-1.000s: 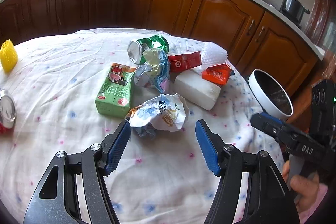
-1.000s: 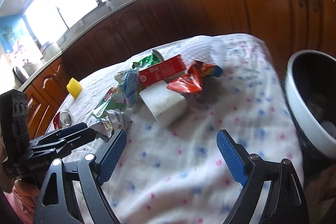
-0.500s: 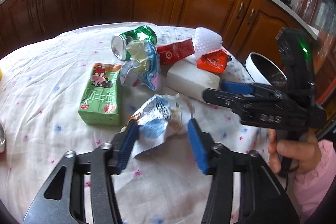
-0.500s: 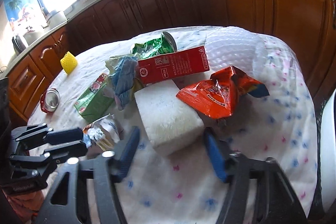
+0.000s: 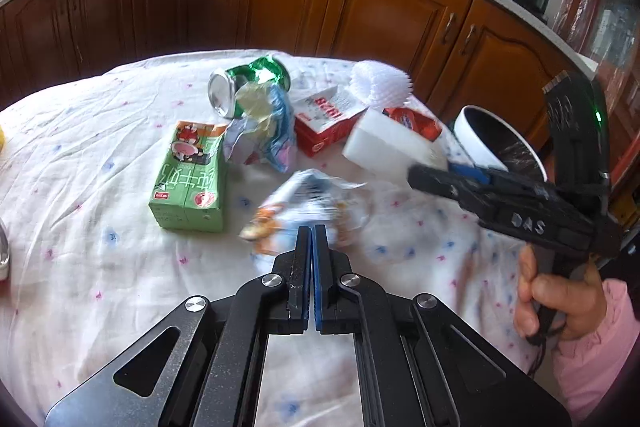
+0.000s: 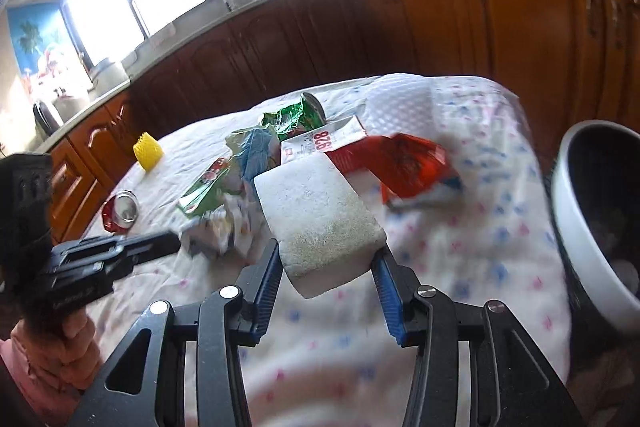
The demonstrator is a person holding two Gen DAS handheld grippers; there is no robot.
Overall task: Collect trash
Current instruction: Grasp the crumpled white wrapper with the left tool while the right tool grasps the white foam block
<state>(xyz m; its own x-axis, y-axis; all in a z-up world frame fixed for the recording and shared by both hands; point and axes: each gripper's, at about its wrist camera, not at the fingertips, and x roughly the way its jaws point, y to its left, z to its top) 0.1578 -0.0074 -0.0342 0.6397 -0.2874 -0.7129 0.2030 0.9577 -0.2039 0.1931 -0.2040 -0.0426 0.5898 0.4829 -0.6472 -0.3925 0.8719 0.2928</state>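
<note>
The left tongs (image 5: 313,233) have their blue-padded fingers pressed fully together, tips on the near edge of a crumpled white, blue and orange snack wrapper (image 5: 308,211) that lies blurred on the bench; whether a fold of it is pinched between them I cannot tell. The right tongs (image 6: 328,263) have just been closing and now clamp the near end of a white rectangular foam block (image 6: 318,211), pads against both its sides, the block tilted up off the cloth. Past the wrapper a green drink carton (image 5: 188,183) lies flat, beside a bunched blue and yellow plastic bag (image 5: 264,131). Behind those are a dented green can (image 5: 244,87) on its side, a red and white cardboard box (image 5: 326,123) and a red foil packet (image 6: 404,163) touching the block's far end. All rest on a white, speckled cloth over the bench (image 5: 80,131). A white-rimmed bin with a black liner (image 6: 592,223) stands just off the bench's edge, right of the block
</note>
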